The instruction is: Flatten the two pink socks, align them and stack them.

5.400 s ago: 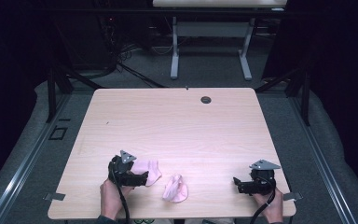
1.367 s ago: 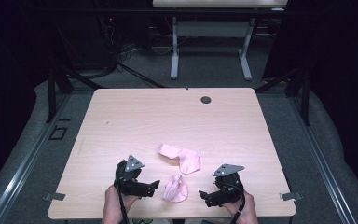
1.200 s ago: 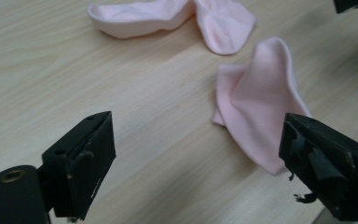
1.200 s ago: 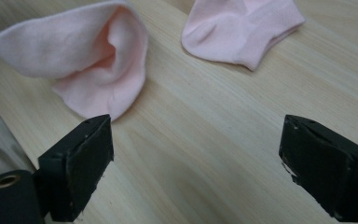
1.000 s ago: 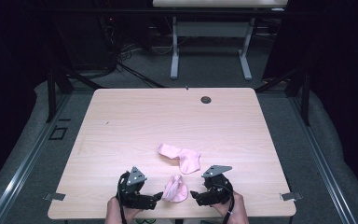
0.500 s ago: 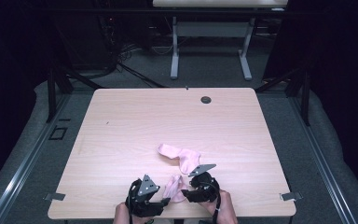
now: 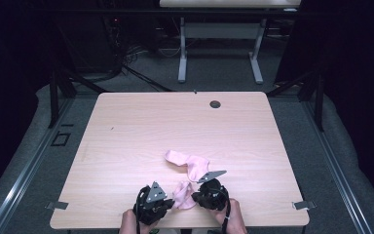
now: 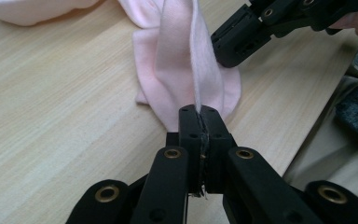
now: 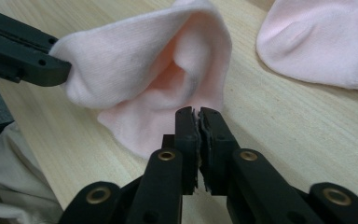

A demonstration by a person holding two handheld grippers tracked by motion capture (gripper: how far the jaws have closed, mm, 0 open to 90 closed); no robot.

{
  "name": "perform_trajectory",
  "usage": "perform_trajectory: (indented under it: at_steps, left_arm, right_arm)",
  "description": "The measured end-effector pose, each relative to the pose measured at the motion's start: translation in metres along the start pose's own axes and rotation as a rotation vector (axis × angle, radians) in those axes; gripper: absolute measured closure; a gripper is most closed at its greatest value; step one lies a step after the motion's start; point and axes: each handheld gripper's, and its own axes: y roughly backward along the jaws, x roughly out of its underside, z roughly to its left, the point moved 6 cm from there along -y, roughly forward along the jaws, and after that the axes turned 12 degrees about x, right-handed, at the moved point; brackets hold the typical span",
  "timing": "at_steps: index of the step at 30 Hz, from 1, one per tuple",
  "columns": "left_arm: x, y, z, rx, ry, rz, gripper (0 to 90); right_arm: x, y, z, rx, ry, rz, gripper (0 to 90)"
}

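You have the near pink sock (image 7: 181,197) pinched from both sides now. It lies at the near edge of the wooden table (image 7: 126,131), right between your two hands. Your left gripper (image 8: 199,122) is clamped on one edge of the sock's open end — its jaws have just been closing, and a thin fold of pink cloth stands up between them. Your right gripper (image 9: 198,122) has just been closing too, and its jaws are squeezed together on the other edge of the opening. From the right gripper view you can see the sock mouth gape open like a little cave, with the left tongs biting its far side.

The second pink sock (image 7: 189,163) lies flat a bit farther in on the table, close to the first one but not held by anything.

So the step you are on looks like the grab — both pinches are made, and the sock has hardly left the table. Next you will likely want to lift or spread it. Move both hands together and at the same speed, so the thin cloth does not slip out of either pinch. Keep it away from the other sock so you don't drag that one along.
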Motion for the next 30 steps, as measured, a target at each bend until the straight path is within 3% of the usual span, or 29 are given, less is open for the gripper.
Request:
perform_trajectory:
  at_steps: [5,10,14,20,21,23,26,28,30]
  left_arm:
    - [-0.006,0.011,0.008,-0.037,-0.019,-0.009,89.6]
    - [-0.013,0.02,0.018,-0.086,-0.054,-0.003,89.6]
    - [-0.017,0.022,0.022,-0.102,-0.072,0.001,89.5]
    - [-0.021,0.02,0.023,-0.12,-0.11,0.011,89.5]
    - [-0.02,0.018,0.023,-0.115,-0.111,0.025,89.5]
    - [-0.017,0.014,0.025,-0.114,-0.103,0.035,89.4]
    - [-0.009,0.009,0.028,-0.102,-0.077,0.071,88.9]
    - [-0.002,0.007,0.029,-0.094,-0.059,0.097,87.5]
    - [0.003,0.007,0.03,-0.079,-0.041,0.112,80.5]
  right_arm:
    - [-0.001,0.012,-0.008,0.038,-0.017,-0.05,87.9]
    - [-0.003,0.029,-0.022,0.111,0.021,-0.086,88.1]
    - [-0.006,0.042,-0.032,0.166,0.046,-0.107,88.2]
    - [-0.012,0.057,-0.043,0.239,0.12,-0.122,88.2]
    - [-0.015,0.062,-0.044,0.266,0.161,-0.128,88.0]
    - [-0.015,0.063,-0.043,0.262,0.184,-0.117,87.7]
    - [-0.009,0.06,-0.038,0.22,0.205,-0.085,86.3]
    - [-0.003,0.056,-0.034,0.183,0.207,-0.055,81.9]
    - [0.005,0.051,-0.031,0.138,0.191,-0.027,73.4]
